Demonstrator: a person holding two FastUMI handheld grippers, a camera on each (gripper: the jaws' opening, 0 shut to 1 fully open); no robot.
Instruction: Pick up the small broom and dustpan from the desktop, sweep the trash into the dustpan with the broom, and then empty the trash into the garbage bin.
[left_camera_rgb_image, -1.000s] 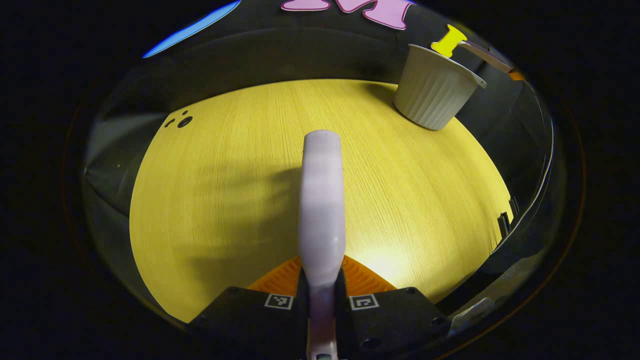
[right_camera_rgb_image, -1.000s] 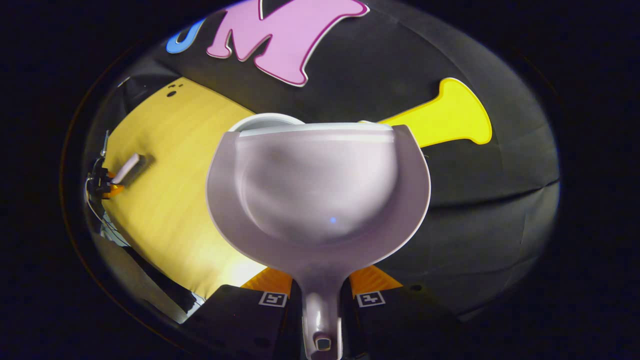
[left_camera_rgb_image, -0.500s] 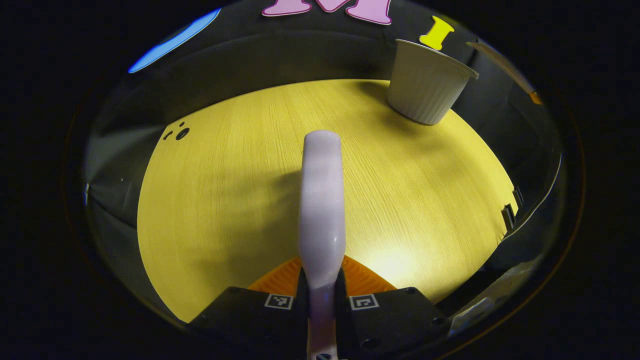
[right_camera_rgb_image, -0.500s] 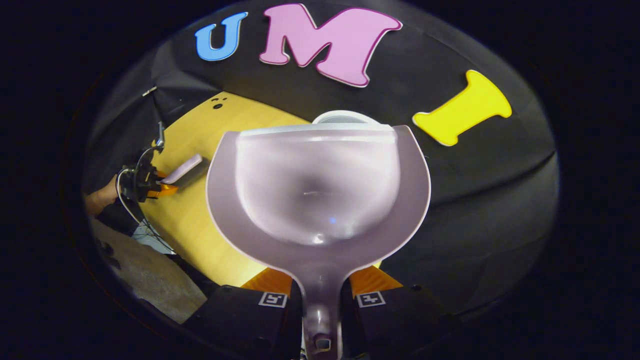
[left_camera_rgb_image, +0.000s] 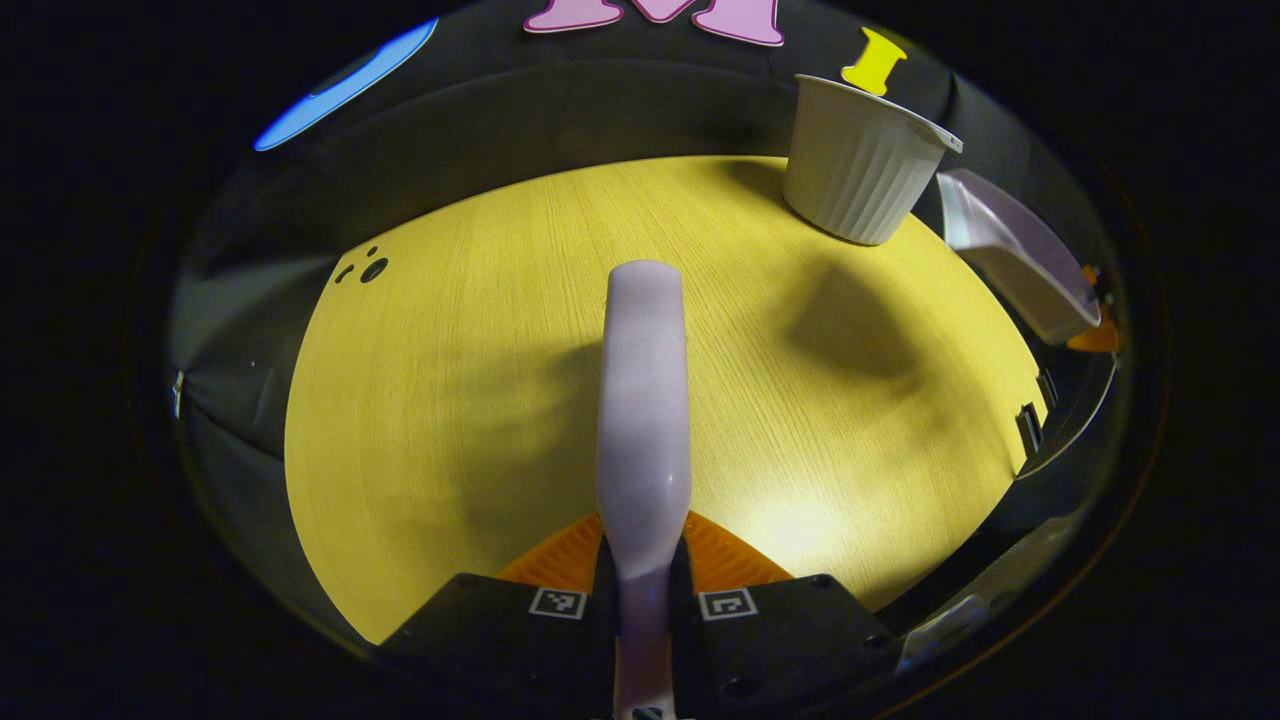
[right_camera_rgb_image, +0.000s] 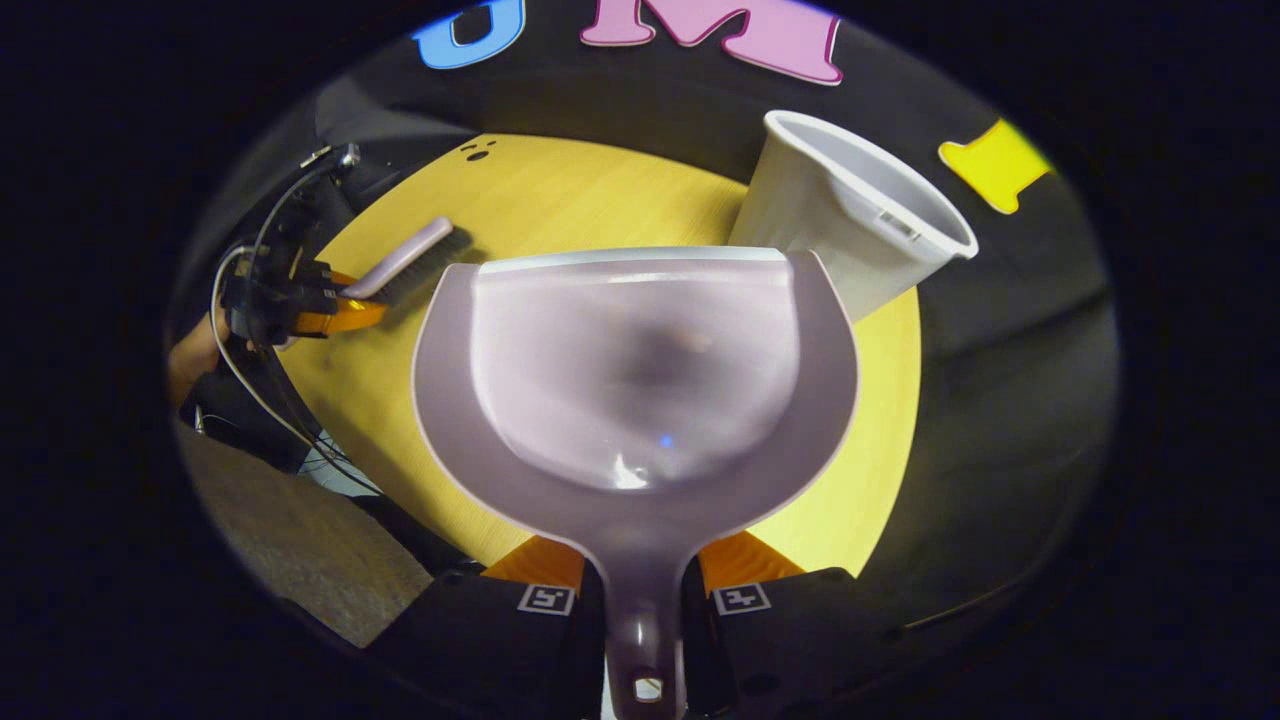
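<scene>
Left tongs (left_camera_rgb_image: 642, 590) clenched on the broom (left_camera_rgb_image: 644, 400) handle, broom running up frame centre above the desk (left_camera_rgb_image: 450, 380). Right tongs (right_camera_rgb_image: 642, 600) clenched on the dustpan (right_camera_rgb_image: 636, 390) handle, pan at centre frame, its mouth facing the camera. Garbage bin (right_camera_rgb_image: 850, 225) upper right on the desk, just behind the pan. Versus 0.5 s ago: pan has tipped down and back, the bin is now more exposed, and the dustpan now shows at right edge of left gripper view.

A staged recording booth, not a lived-in room.

Black cloth (right_camera_rgb_image: 1000, 400) hangs as a wall close behind a small round yellow wood-grain counter (left_camera_rgb_image: 480, 340). A white ribbed garbage bin (left_camera_rgb_image: 858, 160) stands at its far edge, cables (right_camera_rgb_image: 250, 330) trail at one side, and grey carpeted floor (right_camera_rgb_image: 300, 560) lies below.
</scene>
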